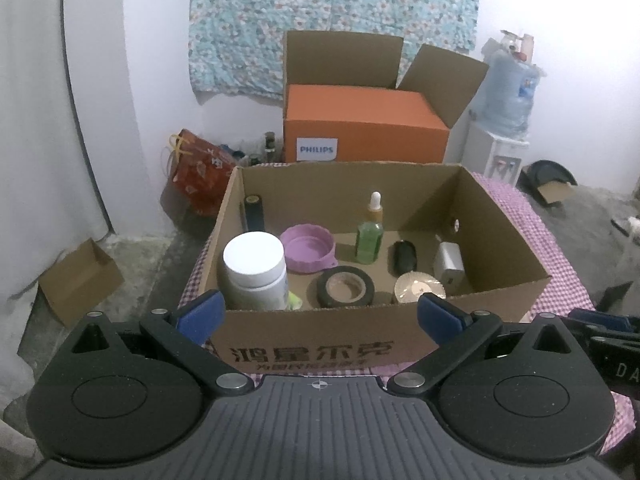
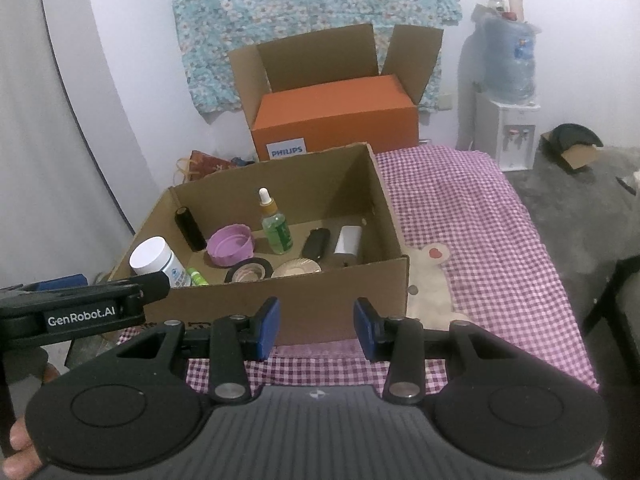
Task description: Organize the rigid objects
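Left wrist: both grippers, left (image 1: 318,314) and right (image 2: 316,330), spread and empty before box (image 1: 508,296). Dropper bottle (image 1: 370,236) inside looks light, slick, tippy; pinch its body.

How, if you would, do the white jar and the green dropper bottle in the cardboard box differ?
The white jar is wide, opaque and flat-lidded; the green dropper bottle is slim, see-through and tipped with a white dropper. The jar stands by the near wall, the bottle further back. Both stand upright.
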Action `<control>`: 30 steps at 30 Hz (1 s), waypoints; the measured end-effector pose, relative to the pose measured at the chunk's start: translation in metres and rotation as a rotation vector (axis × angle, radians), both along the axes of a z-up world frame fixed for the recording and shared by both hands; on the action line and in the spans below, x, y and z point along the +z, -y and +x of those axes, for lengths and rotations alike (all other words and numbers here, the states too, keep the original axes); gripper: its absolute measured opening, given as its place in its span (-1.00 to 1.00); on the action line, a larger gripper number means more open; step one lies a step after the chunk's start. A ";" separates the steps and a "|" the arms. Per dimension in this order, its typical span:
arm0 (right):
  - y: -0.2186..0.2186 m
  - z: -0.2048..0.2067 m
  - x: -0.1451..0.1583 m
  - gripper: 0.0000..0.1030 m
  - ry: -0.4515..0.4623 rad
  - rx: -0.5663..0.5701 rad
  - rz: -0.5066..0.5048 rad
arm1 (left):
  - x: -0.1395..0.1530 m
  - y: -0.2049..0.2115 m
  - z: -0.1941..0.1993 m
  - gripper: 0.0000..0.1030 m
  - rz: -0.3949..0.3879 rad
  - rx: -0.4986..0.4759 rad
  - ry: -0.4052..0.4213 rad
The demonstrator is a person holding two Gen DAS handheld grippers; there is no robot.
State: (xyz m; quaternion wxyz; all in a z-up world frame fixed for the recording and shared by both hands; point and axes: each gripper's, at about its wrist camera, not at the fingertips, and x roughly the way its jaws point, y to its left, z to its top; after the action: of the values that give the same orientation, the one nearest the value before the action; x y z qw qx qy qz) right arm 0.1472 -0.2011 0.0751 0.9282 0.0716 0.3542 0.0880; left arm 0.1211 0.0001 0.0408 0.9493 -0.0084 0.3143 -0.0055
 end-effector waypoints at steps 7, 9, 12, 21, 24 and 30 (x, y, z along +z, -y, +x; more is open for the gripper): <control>-0.002 -0.002 0.002 -0.16 0.007 0.011 -0.015 | 0.002 0.001 -0.002 1.00 0.000 -0.003 0.009; -0.002 -0.003 0.003 -0.16 0.006 0.016 -0.011 | 0.003 0.001 -0.003 1.00 -0.001 -0.004 0.011; -0.002 -0.004 0.004 -0.16 0.005 0.021 -0.014 | 0.003 0.001 -0.004 1.00 0.000 -0.002 0.014; -0.002 -0.001 0.003 -0.16 -0.007 0.023 -0.011 | 0.004 0.001 -0.005 1.00 0.001 0.002 0.009; 0.000 0.002 0.001 -0.16 -0.014 0.021 -0.004 | 0.004 -0.002 -0.002 1.00 -0.007 0.012 -0.006; 0.001 0.003 0.001 -0.16 -0.001 0.020 -0.011 | -0.001 -0.007 0.005 1.00 -0.039 0.031 -0.047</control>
State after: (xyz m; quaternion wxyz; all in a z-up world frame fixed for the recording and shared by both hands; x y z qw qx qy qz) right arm 0.1504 -0.2018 0.0764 0.9274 0.0631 0.3561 0.0955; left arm 0.1258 0.0072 0.0395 0.9412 -0.0320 0.3363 0.0035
